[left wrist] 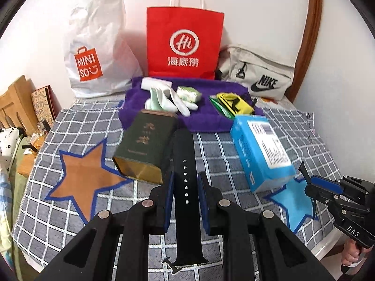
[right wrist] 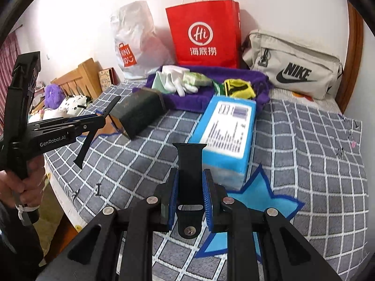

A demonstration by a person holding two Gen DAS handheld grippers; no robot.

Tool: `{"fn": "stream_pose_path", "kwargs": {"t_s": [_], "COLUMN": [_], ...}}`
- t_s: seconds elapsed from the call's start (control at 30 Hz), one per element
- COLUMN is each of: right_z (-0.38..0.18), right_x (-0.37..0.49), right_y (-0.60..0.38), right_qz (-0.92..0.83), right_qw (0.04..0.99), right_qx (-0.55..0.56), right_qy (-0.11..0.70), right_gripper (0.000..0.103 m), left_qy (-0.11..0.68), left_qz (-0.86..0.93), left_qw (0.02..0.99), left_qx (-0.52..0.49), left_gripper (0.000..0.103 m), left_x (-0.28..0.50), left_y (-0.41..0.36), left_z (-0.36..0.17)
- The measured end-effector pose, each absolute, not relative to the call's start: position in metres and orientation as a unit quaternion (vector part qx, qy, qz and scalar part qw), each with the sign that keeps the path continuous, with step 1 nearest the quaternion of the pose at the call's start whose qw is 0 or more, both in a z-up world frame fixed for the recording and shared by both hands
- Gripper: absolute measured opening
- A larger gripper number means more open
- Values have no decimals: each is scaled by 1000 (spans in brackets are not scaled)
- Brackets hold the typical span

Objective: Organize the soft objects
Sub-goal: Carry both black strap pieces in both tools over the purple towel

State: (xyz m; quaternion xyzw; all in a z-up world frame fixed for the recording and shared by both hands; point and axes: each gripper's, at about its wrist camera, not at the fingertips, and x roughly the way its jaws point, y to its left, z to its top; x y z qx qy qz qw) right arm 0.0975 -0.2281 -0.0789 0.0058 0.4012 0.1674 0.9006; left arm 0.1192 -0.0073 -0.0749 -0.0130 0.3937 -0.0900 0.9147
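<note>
My left gripper [left wrist: 185, 185] is shut on a long black watch strap with holes [left wrist: 184, 161], held above the checked bedspread. My right gripper [right wrist: 189, 187] is shut on a shorter black watch strap piece [right wrist: 189, 164] with a clasp slot. A purple towel [left wrist: 208, 119] lies at the back with white gloves [left wrist: 178, 100], a green-white packet [left wrist: 188, 93] and yellow-green socks [left wrist: 232, 104] on it. The right gripper also shows at the right edge of the left wrist view [left wrist: 304, 175]; the left one shows in the right wrist view [right wrist: 103, 114].
A dark green tin [left wrist: 143, 149] and a blue box [left wrist: 262, 149] lie on the bedspread [left wrist: 70, 210] in front of the towel. A white Miniso bag [left wrist: 98, 46], a red paper bag [left wrist: 184, 42] and a beige Nike pouch [left wrist: 260, 72] stand along the wall.
</note>
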Motion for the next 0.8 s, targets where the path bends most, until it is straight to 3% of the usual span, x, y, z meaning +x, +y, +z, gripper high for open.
{"fn": "stream_pose_path", "kwargs": {"t_s": [0.8], "right_z": [-19], "right_x": [179], "right_y": [-233], "right_qz": [172], "right_qw": [915], "right_qx": [23], "right_qy": [365], "right_gripper": [20], "left_qy": [368], "left_qz": [-72], "left_qw": [927], "left_qx": [-14], "left_gripper": [19], "left_x": [180], "left_y": [-2], "left_z": [-27]}}
